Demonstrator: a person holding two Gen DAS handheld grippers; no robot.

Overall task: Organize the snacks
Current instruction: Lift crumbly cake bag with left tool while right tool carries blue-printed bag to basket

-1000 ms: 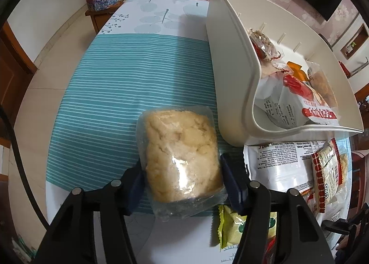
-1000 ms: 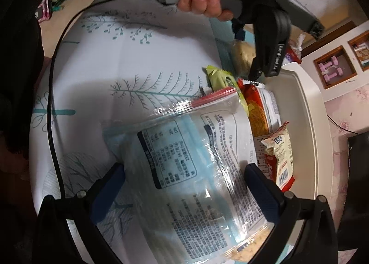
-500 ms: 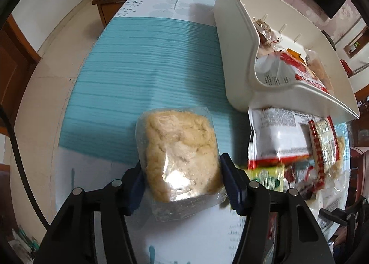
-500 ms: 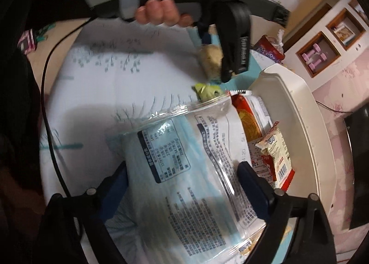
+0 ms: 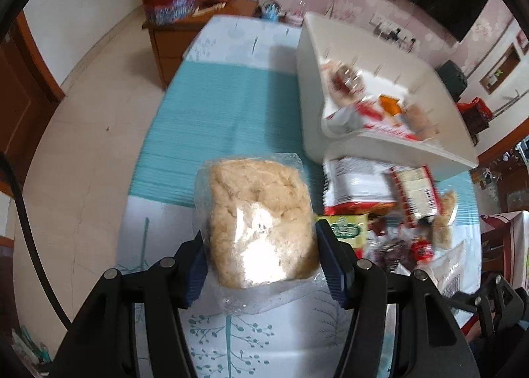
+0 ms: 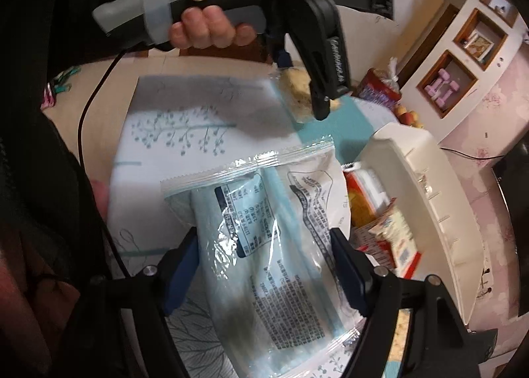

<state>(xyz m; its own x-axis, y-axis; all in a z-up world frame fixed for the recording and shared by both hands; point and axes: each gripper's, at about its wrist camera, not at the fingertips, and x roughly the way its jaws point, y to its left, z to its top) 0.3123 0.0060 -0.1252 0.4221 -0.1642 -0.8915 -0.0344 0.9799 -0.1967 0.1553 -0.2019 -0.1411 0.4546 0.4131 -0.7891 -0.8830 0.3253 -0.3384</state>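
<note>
While both lift above the bench [image 5: 231, 120], we log: left tool [image 5: 261, 265] clamped on crumbly cake packet [image 5: 258, 226]; right tool [image 6: 264, 265] — jaws just closing — gripping clear printed bag [image 6: 274, 239]; white bin [image 6: 429, 199] beside.

Ahead of my left claw [image 5: 261, 257] the teal striped cloth on the surface [image 5: 228, 120] lies open. The tall white plastic bin [image 5: 309, 103] walls off the right, with loose snack packets [image 5: 370, 193] crowding its near side.

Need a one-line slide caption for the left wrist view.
Left tongs grip a clear-wrapped crumbly cake above the teal tablecloth, beside the white snack bin.
</note>
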